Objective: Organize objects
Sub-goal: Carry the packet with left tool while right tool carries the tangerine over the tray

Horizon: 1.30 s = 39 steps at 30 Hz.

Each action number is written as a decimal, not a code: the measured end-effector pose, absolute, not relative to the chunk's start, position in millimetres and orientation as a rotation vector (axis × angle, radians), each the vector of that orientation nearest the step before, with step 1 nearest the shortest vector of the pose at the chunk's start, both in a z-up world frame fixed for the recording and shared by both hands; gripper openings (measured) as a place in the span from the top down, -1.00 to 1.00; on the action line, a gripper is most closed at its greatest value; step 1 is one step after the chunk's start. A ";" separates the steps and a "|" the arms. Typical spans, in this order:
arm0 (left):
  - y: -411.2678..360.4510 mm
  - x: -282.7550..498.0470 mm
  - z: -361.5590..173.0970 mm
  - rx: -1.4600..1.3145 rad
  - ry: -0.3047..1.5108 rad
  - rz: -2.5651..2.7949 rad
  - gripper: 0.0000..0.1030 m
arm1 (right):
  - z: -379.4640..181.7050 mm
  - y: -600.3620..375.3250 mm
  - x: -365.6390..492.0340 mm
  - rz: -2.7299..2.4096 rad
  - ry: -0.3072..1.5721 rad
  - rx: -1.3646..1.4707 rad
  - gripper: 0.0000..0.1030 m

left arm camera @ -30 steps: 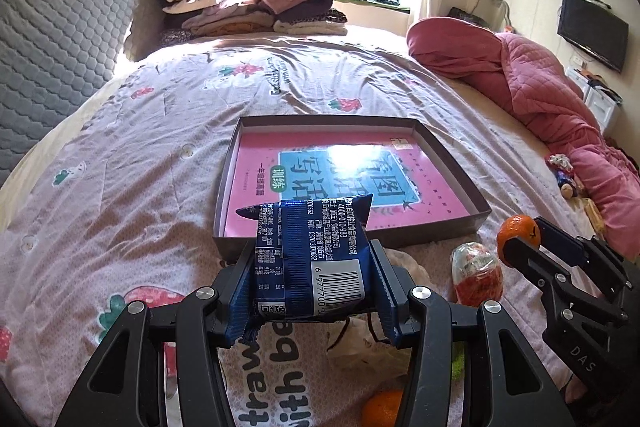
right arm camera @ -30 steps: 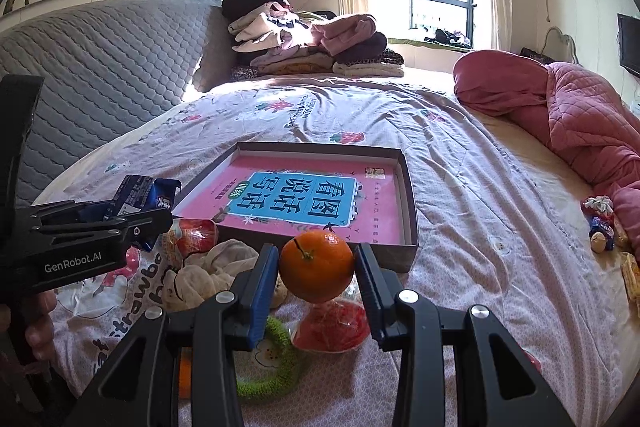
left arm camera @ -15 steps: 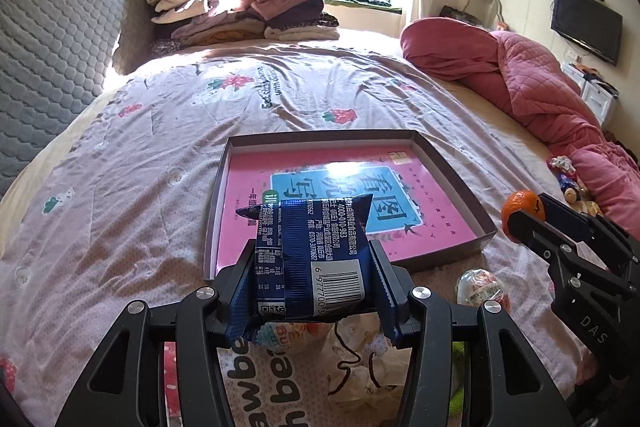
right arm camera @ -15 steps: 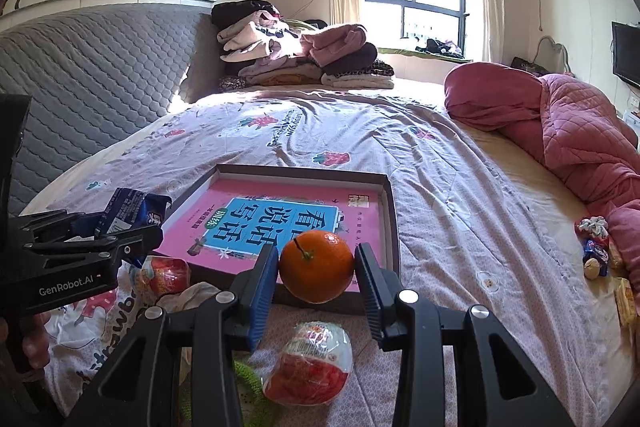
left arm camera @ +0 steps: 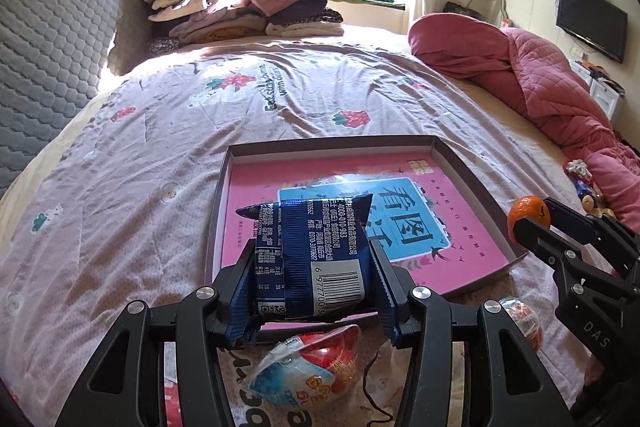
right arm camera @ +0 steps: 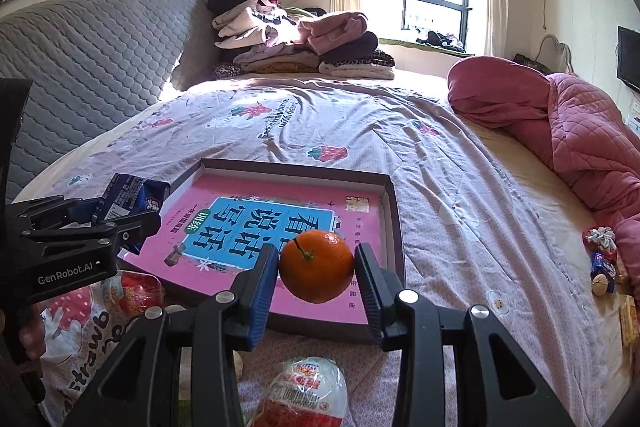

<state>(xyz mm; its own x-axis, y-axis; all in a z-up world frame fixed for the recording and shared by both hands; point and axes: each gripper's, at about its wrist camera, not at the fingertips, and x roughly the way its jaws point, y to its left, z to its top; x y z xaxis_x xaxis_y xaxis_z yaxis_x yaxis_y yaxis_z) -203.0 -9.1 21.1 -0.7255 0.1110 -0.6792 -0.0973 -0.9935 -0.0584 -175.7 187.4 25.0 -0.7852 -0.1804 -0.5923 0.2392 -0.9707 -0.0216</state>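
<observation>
Two grippers carry loads above the near edge of a shallow cardboard tray (left arm camera: 456, 157) lying on the bed (left arm camera: 120, 187). Left gripper (left arm camera: 310, 275) has its pads clamped on a dark blue snack packet (left arm camera: 312, 259), held over the tray's near-left part. Right gripper (right arm camera: 316, 273) squeezes a mandarin orange (right arm camera: 316, 267) over the tray's near-right part. Wrapped red-and-white egg-shaped sweets (left arm camera: 308, 371) lie on the bedspread just before the tray.
</observation>
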 end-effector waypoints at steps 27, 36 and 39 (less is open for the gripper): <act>-33.4 -240.4 -21.4 -1.283 -0.099 2.744 -0.04 | -29.9 190.9 -246.0 -2.676 0.116 1.205 0.22; -31.1 -248.4 -36.3 -1.370 -0.061 2.695 -0.04 | -34.0 189.1 -252.2 -2.654 0.134 1.260 0.22; -30.5 -250.7 -41.3 -1.399 -0.034 2.691 -0.04 | -34.3 187.2 -252.5 -2.653 0.153 1.270 0.22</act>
<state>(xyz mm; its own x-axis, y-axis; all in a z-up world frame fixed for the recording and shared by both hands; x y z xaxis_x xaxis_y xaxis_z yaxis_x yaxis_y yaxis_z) -250.7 -30.5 -41.3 -0.5701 0.1061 -0.8147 -0.0855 -0.9939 -0.0696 -252.5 187.2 -34.4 -0.6127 -0.1313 -0.7794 0.2202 -0.9754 -0.0088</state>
